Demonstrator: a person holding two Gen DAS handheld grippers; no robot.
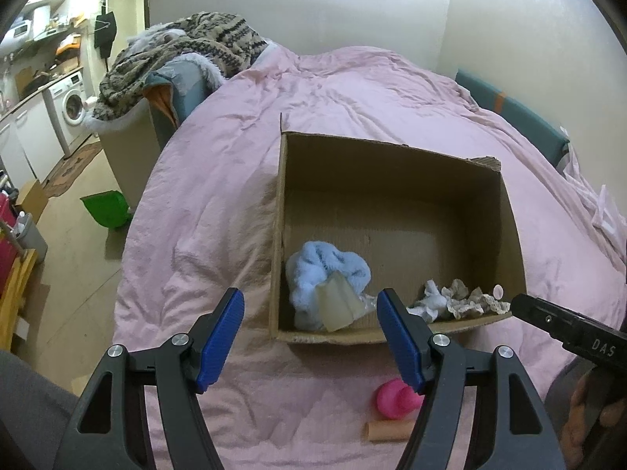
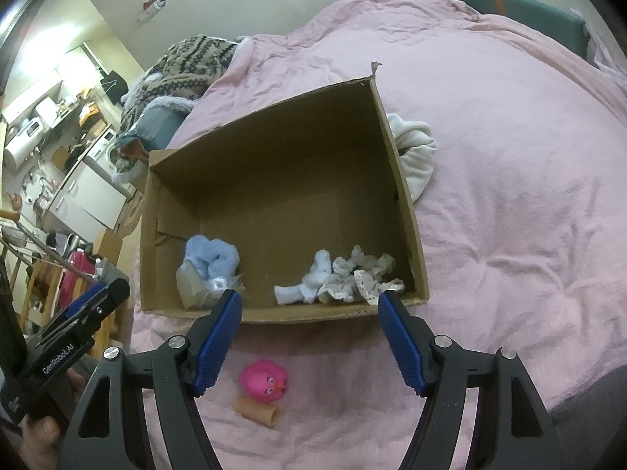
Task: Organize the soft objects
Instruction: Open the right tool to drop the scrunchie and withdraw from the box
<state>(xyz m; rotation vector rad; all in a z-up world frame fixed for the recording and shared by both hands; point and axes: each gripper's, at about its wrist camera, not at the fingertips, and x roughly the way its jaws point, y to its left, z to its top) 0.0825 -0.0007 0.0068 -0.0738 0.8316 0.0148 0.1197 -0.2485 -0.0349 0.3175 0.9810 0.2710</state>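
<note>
An open cardboard box (image 1: pixel 395 180) (image 2: pixel 282 149) sits on the pink bed cover. Inside it, near the front wall, lie a light blue fluffy cloth (image 1: pixel 329 270) (image 2: pixel 213 254) with a translucent plastic piece (image 1: pixel 337 305), a white sock (image 1: pixel 429 301) (image 2: pixel 309 278) and a beige lace cloth (image 1: pixel 466 297) (image 2: pixel 364 270). Outside the box's right wall lies a white cloth (image 2: pixel 415 149). A pink rubber duck (image 1: pixel 395 397) (image 2: pixel 264 380) and a cardboard tube (image 1: pixel 388 431) (image 2: pixel 256 412) rest on the cover in front of the box. My left gripper (image 1: pixel 309 301) (image 2: pixel 113 290) and my right gripper (image 2: pixel 309 297) (image 1: pixel 525 303) both hang open before the front wall, holding nothing.
The pink cover (image 1: pixel 352 90) spreads over the whole bed. A patterned blanket (image 1: pixel 184 51) is piled at the far left corner. Left of the bed are a green dustpan (image 1: pixel 106 209), a washing machine (image 1: pixel 72 105) and a kitchen counter. A teal headboard (image 1: pixel 517 113) runs along the right.
</note>
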